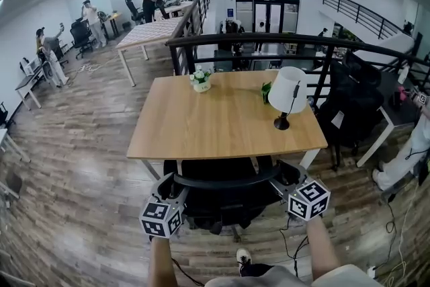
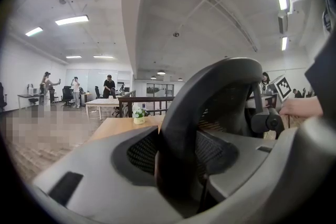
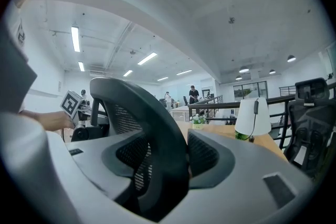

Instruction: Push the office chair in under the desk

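Black mesh office chair [image 1: 222, 201] stands at the table's [image 1: 222, 121] near edge, seat partly under. The left gripper [image 1: 173, 188] and right gripper [image 1: 285, 179] each pinch its back rim between their fingers [image 2: 105, 176]; push both evenly and straight, or it swivels.

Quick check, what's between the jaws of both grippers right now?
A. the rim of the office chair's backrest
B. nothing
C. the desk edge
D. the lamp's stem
A: in each gripper view the dark rim of the office chair's backrest runs between the jaws and fills the gap, for the left gripper and the right gripper alike. The lamp and the desk lie beyond.
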`<state>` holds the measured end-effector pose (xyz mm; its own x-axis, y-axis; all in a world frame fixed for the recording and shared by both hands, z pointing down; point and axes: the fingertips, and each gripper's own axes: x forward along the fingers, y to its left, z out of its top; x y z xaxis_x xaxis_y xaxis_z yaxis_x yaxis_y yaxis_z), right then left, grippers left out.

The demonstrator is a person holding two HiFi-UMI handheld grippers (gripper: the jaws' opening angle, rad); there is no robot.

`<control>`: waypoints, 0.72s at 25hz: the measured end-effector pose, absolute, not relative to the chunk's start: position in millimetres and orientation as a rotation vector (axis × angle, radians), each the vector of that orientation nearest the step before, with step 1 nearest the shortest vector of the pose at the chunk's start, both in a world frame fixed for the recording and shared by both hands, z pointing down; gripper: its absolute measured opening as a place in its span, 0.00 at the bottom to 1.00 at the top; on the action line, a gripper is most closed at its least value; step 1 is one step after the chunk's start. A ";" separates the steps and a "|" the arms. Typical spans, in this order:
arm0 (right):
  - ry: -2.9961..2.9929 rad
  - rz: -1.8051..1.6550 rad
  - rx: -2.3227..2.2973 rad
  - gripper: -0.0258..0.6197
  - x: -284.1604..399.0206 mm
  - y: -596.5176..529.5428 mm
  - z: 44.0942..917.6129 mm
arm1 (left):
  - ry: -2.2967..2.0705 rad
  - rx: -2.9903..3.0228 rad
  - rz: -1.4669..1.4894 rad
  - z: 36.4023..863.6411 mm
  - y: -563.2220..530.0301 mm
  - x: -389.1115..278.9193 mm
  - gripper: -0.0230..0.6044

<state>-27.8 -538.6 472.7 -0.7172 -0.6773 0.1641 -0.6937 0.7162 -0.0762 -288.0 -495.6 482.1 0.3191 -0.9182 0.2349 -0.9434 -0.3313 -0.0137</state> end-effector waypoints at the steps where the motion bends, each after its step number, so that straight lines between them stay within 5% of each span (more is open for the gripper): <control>1: -2.792 0.200 1.123 0.41 -30.6 -547.6 472.3 | -1.734 2.446 0.302 481.5 -505.9 -291.0 0.41; 18: -2.779 0.165 1.219 0.41 -62.6 -682.3 474.1 | -1.706 2.460 0.216 480.4 -659.3 -327.4 0.41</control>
